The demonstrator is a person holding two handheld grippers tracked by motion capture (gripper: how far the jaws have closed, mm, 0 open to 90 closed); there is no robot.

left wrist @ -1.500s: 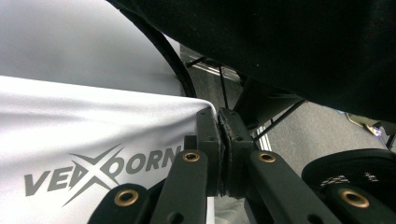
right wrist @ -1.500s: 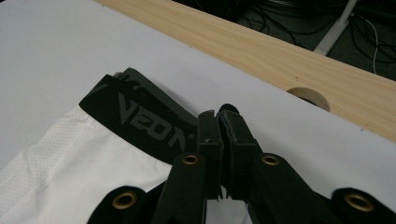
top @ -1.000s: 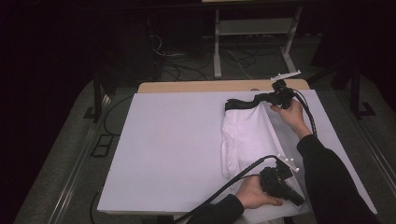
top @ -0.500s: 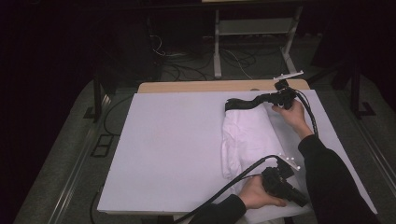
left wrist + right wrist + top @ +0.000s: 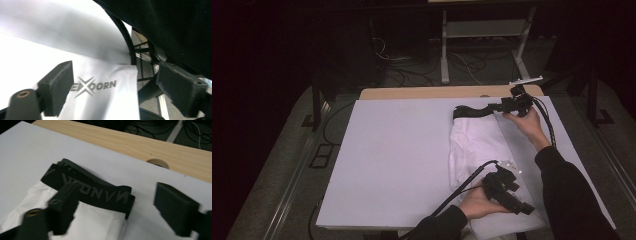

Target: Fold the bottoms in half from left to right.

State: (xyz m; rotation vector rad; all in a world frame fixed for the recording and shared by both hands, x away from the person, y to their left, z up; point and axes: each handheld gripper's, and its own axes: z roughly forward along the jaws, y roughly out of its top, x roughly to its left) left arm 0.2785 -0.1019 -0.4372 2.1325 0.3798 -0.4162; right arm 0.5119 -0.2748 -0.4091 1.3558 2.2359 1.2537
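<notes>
A folded white garment (image 5: pixel 477 145) with a black waistband (image 5: pixel 469 111) lies on the right half of a white sheet (image 5: pixel 397 150). My right gripper (image 5: pixel 499 106) is at the far end by the waistband (image 5: pixel 87 185). Its jaws have just been opening and stand wide, the band's corner lying loose between them (image 5: pixel 117 192). My left gripper (image 5: pixel 522 206) is at the near end over the hem. Its jaws have also just been opening. The printed white cloth (image 5: pixel 100 86) lies under the left pad and part of the gap (image 5: pixel 113 72), with neither pad pressing on it.
The sheet covers a wooden table whose far edge (image 5: pixel 427 93) shows, with a round hole (image 5: pixel 157 163) in it. The left gripper's cable (image 5: pixel 462 185) trails over the near garment edge. A white stand (image 5: pixel 444 55) and floor cables lie beyond the table.
Both grippers have opened and let go of the garment, which now lies flat on the sheet. Neither hand has shifted much.
</notes>
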